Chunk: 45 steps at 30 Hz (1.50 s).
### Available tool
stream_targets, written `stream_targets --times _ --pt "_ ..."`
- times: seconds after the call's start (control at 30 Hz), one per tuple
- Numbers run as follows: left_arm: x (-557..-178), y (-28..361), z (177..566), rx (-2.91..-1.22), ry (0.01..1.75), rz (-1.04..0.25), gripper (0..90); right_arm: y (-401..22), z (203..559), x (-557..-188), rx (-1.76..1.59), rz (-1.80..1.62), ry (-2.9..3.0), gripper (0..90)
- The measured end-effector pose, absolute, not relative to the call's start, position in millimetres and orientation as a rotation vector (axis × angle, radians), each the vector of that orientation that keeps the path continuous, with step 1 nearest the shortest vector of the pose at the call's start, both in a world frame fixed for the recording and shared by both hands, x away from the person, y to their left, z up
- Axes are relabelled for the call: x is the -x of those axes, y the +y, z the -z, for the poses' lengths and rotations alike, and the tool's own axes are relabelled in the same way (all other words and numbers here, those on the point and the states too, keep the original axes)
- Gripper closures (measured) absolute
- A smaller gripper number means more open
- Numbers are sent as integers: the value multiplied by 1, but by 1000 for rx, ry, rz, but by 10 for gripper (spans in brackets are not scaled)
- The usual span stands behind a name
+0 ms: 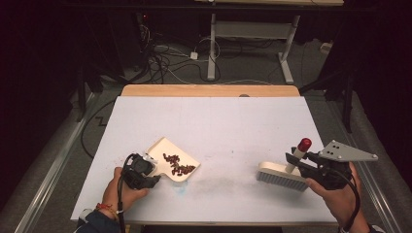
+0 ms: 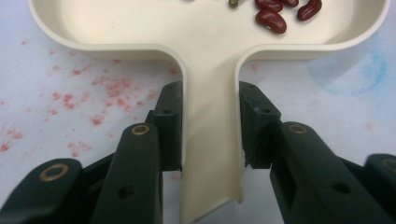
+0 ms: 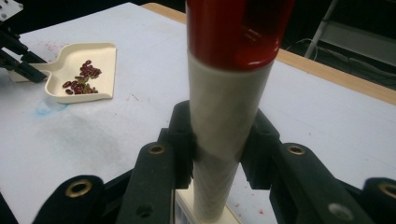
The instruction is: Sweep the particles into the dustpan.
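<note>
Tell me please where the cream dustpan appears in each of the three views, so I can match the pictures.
High view: the dustpan lies left of centre, low in the picture, its handle in the left hand-held gripper.
Left gripper view: its tray spans the top edge; the handle runs down between the jaws.
Right gripper view: upper left, farther off.
Shared landmark: the red beans inside the tray.

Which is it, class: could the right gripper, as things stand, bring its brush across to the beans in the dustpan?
Probably yes. The right gripper is shut on the brush, and bare table lies between it and the dustpan, whose beans lie uncovered. The left gripper holds only the dustpan's handle.
</note>
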<state>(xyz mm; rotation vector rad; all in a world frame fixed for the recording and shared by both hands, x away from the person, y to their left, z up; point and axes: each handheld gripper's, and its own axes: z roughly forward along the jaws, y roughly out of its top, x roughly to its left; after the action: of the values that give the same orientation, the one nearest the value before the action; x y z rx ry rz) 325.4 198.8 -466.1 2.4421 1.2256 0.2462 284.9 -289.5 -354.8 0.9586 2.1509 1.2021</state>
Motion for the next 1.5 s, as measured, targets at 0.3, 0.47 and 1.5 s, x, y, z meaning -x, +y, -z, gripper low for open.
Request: stream_targets --times 0.3,0.47,1.5 --pt "-329 206 464 -2406 1266 -259 637 -297 349 -283 -959 -1180 2185 692" --pt "-333 212 463 -2379 1298 -268 637 -298 346 -286 -949 -1167 2228 692" --pt "-334 198 469 -2217 1451 -256 509 -276 369 -399 -1211 -1131 2208 629"
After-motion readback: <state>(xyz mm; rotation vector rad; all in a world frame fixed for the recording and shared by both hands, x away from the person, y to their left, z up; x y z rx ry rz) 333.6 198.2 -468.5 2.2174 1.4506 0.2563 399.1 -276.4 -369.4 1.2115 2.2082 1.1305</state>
